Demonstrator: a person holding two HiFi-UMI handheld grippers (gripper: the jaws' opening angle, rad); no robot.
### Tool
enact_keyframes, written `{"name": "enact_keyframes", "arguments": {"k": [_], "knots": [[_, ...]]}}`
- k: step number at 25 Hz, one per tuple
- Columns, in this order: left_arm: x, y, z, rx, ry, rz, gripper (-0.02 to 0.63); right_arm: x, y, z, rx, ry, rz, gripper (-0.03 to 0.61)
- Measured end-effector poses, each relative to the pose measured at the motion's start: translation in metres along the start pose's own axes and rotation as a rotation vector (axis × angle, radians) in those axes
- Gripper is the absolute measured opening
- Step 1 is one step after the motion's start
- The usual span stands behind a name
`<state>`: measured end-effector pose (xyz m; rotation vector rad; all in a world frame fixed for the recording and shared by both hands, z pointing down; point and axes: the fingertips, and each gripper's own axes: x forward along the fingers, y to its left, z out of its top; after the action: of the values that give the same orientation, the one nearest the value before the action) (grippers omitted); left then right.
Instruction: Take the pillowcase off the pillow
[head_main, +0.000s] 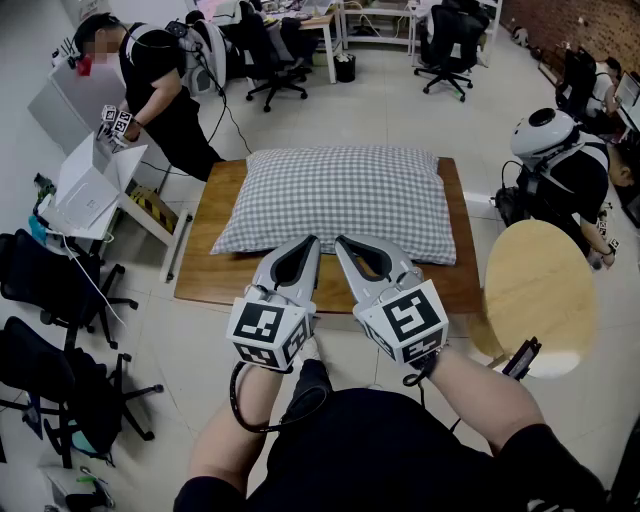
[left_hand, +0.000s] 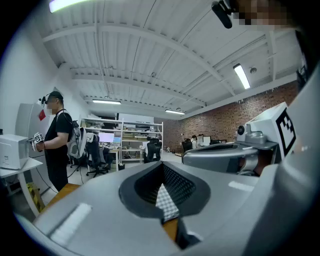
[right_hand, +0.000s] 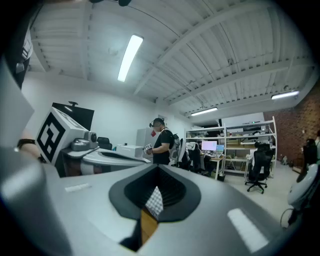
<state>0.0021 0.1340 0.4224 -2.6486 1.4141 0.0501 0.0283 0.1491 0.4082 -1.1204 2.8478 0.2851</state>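
Observation:
The pillow (head_main: 340, 195) in its grey-and-white checked pillowcase lies flat on a low wooden table (head_main: 215, 285). My left gripper (head_main: 313, 240) and right gripper (head_main: 341, 240) are side by side over the pillow's near edge, tips almost touching each other. Both are shut with nothing between the jaws. In the left gripper view, the left gripper (left_hand: 162, 165) points level into the room, and a sliver of checked pillowcase (left_hand: 165, 200) shows through its jaw window. The right gripper (right_hand: 159, 168) shows the same checked pillowcase (right_hand: 155, 201) over wood.
A person in black (head_main: 155, 85) stands at the table's far left by a white desk (head_main: 85, 190). Another person with a white helmet (head_main: 545, 135) crouches at the right. A round wooden table (head_main: 540, 290) is near my right arm. Office chairs (head_main: 60, 385) stand at the left.

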Motion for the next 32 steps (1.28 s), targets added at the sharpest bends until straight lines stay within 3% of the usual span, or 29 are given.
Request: {"name": "enact_keyframes", "arguments": {"k": [7, 22, 28, 32], "knots": [[0.015, 0.089, -0.023, -0.041, 0.006, 0.038, 0.003, 0.085, -0.006, -0.024, 0.017, 0.019, 0.019, 0.002], [0.077, 0.332, -0.082, -0.283, 0.079, 0.083, 0.003, 0.34, -0.021, -0.063, 0.034, 0.148, 0.091, 0.001], [0.091, 0.388, -0.096, -0.354, 0.118, 0.083, 0.003, 0.4, -0.021, -0.075, 0.05, 0.211, 0.095, 0.002], [0.097, 0.451, -0.103, -0.431, 0.14, 0.09, 0.004, 0.462, -0.019, -0.076, 0.05, 0.263, 0.098, 0.002]]}}
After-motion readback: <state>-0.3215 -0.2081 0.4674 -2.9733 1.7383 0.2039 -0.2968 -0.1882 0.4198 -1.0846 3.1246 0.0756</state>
